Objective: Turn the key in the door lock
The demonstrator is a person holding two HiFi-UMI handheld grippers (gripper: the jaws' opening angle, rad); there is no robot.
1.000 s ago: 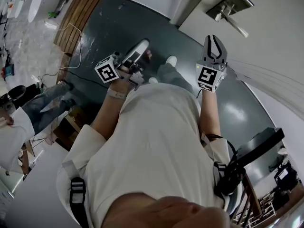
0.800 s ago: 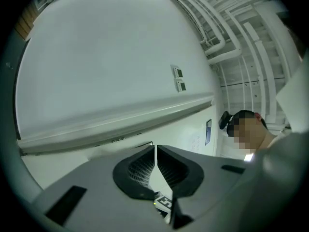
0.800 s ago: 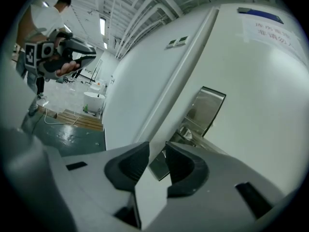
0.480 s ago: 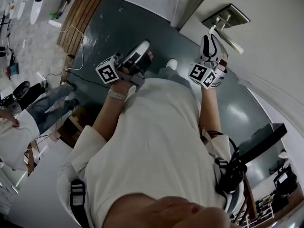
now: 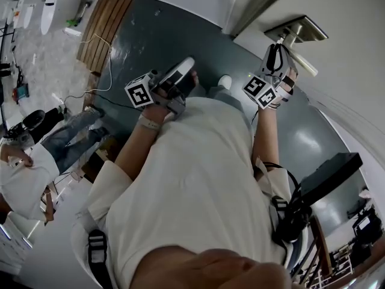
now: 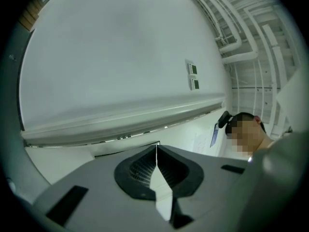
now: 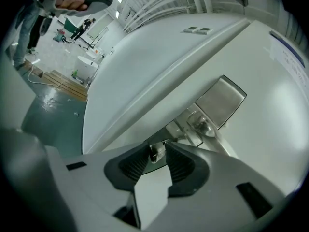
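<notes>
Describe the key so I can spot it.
On the white door, find the steel lock plate with its lever handle. In the right gripper view the key is the small shiny tab lower left of that handle, much smaller.

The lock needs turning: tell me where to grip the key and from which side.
Grip the key by its flat head, one pad on each broad face, coming straight at the door. The head sticks out and looks thin, so that hold should give turning force. The jaws of the right gripper have just been opening, with the key between them.
</notes>
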